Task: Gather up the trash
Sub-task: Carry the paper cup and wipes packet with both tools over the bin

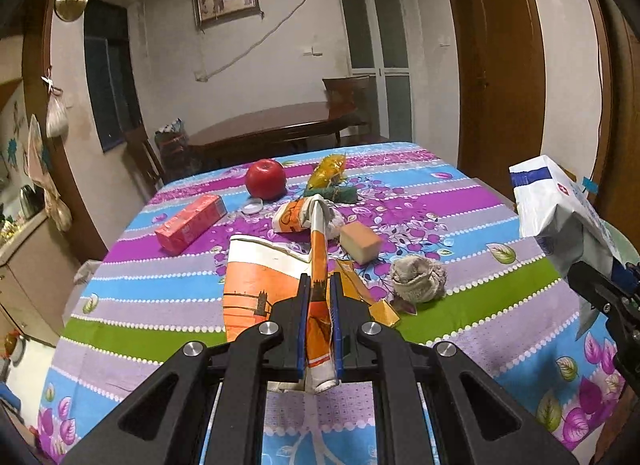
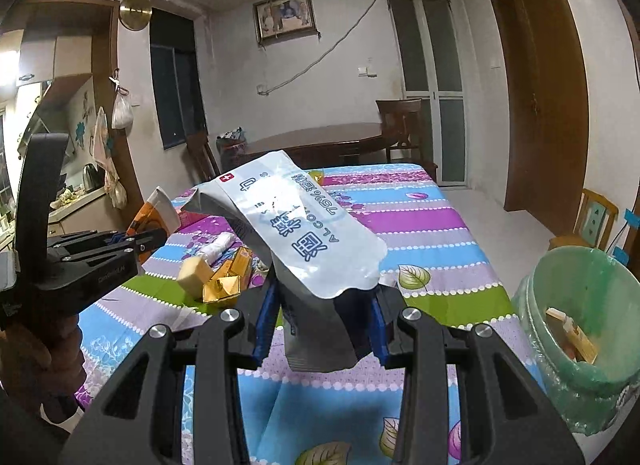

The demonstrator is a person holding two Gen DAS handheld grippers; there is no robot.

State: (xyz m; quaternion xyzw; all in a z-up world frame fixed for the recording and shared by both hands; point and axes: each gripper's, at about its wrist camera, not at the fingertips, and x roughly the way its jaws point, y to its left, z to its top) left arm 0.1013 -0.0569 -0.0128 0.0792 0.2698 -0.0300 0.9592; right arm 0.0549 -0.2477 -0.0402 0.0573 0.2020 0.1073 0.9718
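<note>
Black and blue, the left gripper (image 1: 319, 329) points flat across the tabletop (image 1: 460, 305) and is clamped on an orange and white wrapper (image 1: 318, 265) held over the near edge; its lower end hangs out of sight under the fingers. Beside it, the right gripper (image 2: 320, 325) tilts up near the right edge, squeezing a white and blue pouch (image 2: 304, 233) in the air, and the pouch hides the table's middle. A green bin (image 2: 580, 329), partly cut off, stands beside that edge.
</note>
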